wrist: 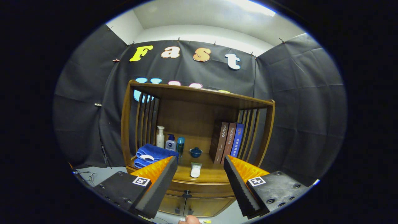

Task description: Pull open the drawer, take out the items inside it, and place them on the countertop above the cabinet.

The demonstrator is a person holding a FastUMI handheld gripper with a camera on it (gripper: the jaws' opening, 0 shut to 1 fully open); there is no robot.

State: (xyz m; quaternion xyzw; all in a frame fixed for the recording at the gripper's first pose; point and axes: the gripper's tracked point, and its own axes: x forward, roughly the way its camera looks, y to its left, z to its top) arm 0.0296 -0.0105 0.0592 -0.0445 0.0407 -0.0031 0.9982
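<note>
A wooden cabinet [199, 102] stands ahead of me against the booth wall. Its drawer [199, 189] is pushed in flush, with a small dark knob [187, 195] between and just below my fingertips. On the countertop [213, 174] above the drawer lies a white tube [196, 170]. My gripper [200, 163] hangs open in front of the cabinet with nothing between its fingers, which frame the countertop. What is inside the drawer is hidden.
On the countertop sit a folded blue towel [149, 154], a white pump bottle [160, 136], a blue-capped bottle [170, 142], a teal bottle [180, 145], a small dark blue bowl [196, 152] and three upright books [226, 141]. Two lower doors [194, 206] sit under the drawer. A hand [189, 220] shows below.
</note>
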